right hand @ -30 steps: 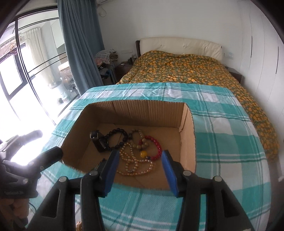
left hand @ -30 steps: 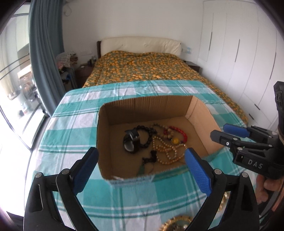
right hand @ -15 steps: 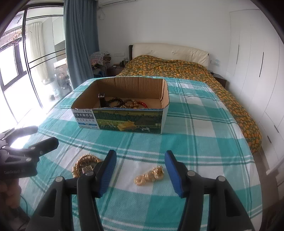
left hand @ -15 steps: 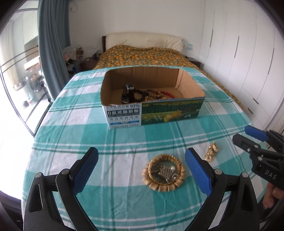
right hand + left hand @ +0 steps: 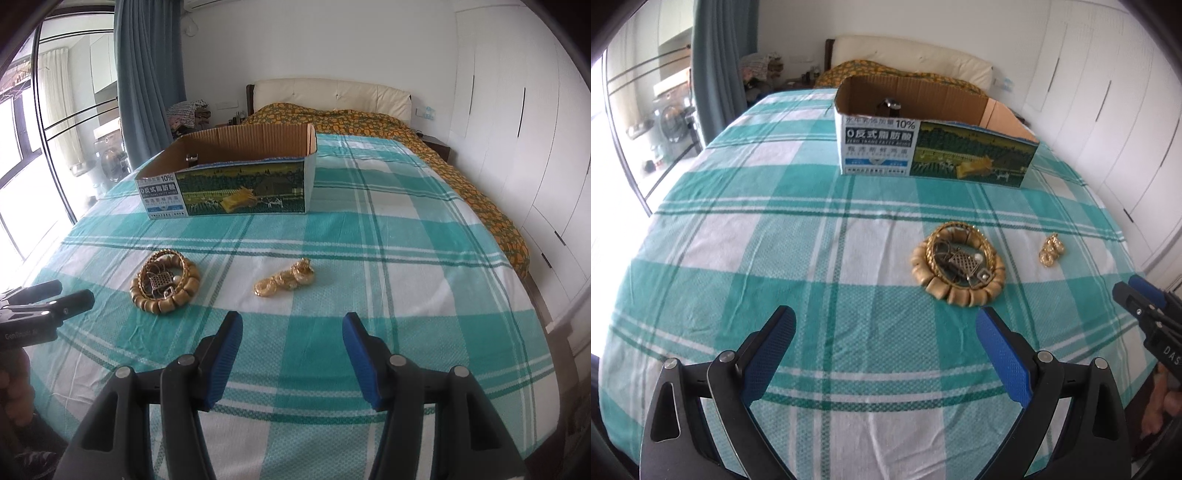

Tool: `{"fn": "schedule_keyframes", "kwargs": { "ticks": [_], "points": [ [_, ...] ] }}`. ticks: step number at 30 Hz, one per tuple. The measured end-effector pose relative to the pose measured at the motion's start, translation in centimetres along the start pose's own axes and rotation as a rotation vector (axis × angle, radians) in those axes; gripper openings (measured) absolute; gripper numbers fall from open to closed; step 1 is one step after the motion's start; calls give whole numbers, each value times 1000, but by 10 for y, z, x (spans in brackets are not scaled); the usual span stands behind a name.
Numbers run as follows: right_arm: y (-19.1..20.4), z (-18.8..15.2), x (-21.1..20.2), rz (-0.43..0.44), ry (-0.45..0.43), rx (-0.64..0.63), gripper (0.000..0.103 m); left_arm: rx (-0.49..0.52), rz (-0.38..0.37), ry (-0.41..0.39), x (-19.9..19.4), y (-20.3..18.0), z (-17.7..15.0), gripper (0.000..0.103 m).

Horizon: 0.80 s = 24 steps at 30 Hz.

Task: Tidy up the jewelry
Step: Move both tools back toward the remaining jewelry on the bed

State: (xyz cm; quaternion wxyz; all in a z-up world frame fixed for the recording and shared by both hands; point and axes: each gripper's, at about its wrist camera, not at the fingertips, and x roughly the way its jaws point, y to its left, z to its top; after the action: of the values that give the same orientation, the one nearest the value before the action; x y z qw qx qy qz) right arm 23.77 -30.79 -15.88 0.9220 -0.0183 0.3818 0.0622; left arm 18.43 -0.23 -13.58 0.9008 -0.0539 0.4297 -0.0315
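My right tongs (image 5: 291, 354), released, face the gold chain (image 5: 284, 283) straight ahead, lying crosswise. Left tongs (image 5: 884, 352) gape too, bracelet (image 5: 958, 264) up-right

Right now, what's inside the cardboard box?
Over the front wall of the cardboard box, only the top of one dark object with a shiny edge shows. The wall covers the box floor, so anything else lying inside cannot be seen.
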Motion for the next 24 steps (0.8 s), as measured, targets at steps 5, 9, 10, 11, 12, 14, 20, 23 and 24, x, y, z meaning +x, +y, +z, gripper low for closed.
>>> {"fn": "schedule_keyframes", "kwargs": {
  "ticks": [5,9,10,11,12,14,20,23,24],
  "points": [
    [-1,-12,8,23,24,25,57,-9,-19,9,6,2,-3,98],
    [3,-14,10,53,27,16,57,-18,-51,13,11,0,0,98],
    [4,-14,11,61,27,13,57,-18,-56,14,12,0,1,98],
    [5,-14,11,66,28,11,57,-14,-59,15,13,-1,3,98],
    [6,-14,12,75,29,9,57,-9,-58,16,15,-2,4,98],
    [11,-10,14,110,33,-3,57,-6,-51,17,17,-3,6,98],
    [51,5,23,272,35,-89,48,-11,-22,16,21,-1,5,98],
    [68,17,36,291,42,-136,46,-9,-21,19,21,0,4,98],
    [73,22,42,290,50,-152,44,-9,-18,17,21,1,4,98]
  ]
}}
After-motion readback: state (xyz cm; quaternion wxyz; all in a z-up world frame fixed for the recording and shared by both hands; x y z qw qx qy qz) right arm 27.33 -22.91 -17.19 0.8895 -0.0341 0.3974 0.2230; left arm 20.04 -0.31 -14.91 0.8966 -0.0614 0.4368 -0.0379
